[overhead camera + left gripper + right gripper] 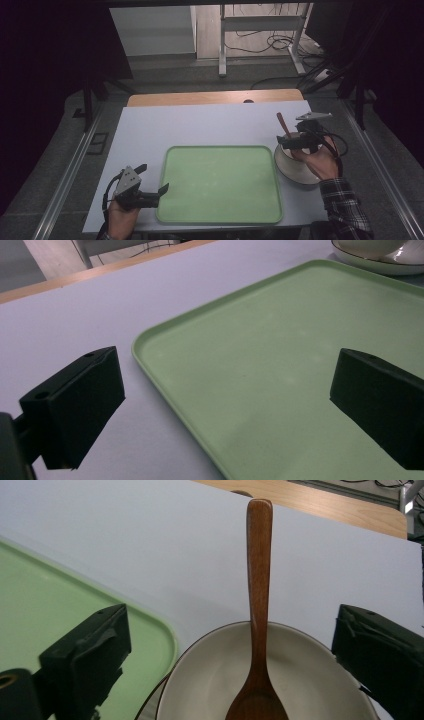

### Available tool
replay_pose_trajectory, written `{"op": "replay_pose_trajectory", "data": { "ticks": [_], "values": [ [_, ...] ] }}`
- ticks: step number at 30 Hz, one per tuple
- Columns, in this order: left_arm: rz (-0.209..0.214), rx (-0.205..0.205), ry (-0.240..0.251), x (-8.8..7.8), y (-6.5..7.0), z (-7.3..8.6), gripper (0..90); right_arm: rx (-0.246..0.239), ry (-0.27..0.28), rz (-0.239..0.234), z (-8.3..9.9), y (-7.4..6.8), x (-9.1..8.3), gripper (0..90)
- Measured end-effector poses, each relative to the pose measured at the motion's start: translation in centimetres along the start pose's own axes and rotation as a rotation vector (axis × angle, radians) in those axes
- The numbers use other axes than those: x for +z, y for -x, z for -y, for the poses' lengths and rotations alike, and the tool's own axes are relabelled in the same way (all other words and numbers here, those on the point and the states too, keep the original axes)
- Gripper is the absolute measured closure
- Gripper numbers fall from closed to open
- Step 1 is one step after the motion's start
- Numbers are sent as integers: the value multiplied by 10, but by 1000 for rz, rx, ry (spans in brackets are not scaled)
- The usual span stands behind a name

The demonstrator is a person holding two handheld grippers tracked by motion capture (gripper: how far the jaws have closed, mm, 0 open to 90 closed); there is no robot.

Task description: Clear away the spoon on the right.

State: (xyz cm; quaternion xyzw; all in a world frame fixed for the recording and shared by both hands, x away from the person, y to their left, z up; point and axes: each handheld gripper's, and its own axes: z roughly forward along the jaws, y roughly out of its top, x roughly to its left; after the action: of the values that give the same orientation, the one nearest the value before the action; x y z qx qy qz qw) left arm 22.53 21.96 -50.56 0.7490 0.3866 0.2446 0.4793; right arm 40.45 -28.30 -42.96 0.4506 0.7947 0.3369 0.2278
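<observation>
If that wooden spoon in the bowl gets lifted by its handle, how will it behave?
The wooden spoon looks rigid, so it likely won't flex. Its smooth, narrow handle could twist in a grip. Leaning on the bowl rim, it may slide sideways if nudged.

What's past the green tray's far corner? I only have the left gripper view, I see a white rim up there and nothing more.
Observer: A cream bowl sitting on a white plate, just right of the green tray.
Operator: Anything in the bowl?
Observer: A wooden spoon, its scoop down in the bowl and its handle leaning on the far rim, pointing away from the person.
Operator: Where's the right gripper?
Observer: The right gripper is over the bowl, jaws wide apart, one on each side of the spoon, not touching it.
Operator: And mine?
Observer: The left gripper is open beside the tray's left edge.
</observation>
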Motion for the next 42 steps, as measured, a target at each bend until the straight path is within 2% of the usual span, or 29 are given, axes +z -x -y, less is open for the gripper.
{"op": "replay_pose_trajectory", "data": {
  "ticks": [7, 17, 23, 35, 40, 42],
  "values": [
    [-2, -1, 1, 0, 0, 0, 9, -10, -22, 32, -10, 3, 8, 142],
    [-3, 0, 0, 0, 0, 0, 10, -28, -64, 72, -23, 11, 20, 342],
    [-4, 1, -2, 0, 0, 0, 11, -15, -80, 65, -29, 16, 28, 432],
    [-5, -1, -5, 0, 0, 0, 11, -21, -123, 49, -41, 16, 49, 572],
    [-6, 0, -6, 0, 0, 0, 12, -43, -146, 70, -44, 14, 55, 711],
    [-6, 1, -6, 0, 0, 0, 12, -48, -155, 63, -44, 13, 55, 749]
  ]
}}
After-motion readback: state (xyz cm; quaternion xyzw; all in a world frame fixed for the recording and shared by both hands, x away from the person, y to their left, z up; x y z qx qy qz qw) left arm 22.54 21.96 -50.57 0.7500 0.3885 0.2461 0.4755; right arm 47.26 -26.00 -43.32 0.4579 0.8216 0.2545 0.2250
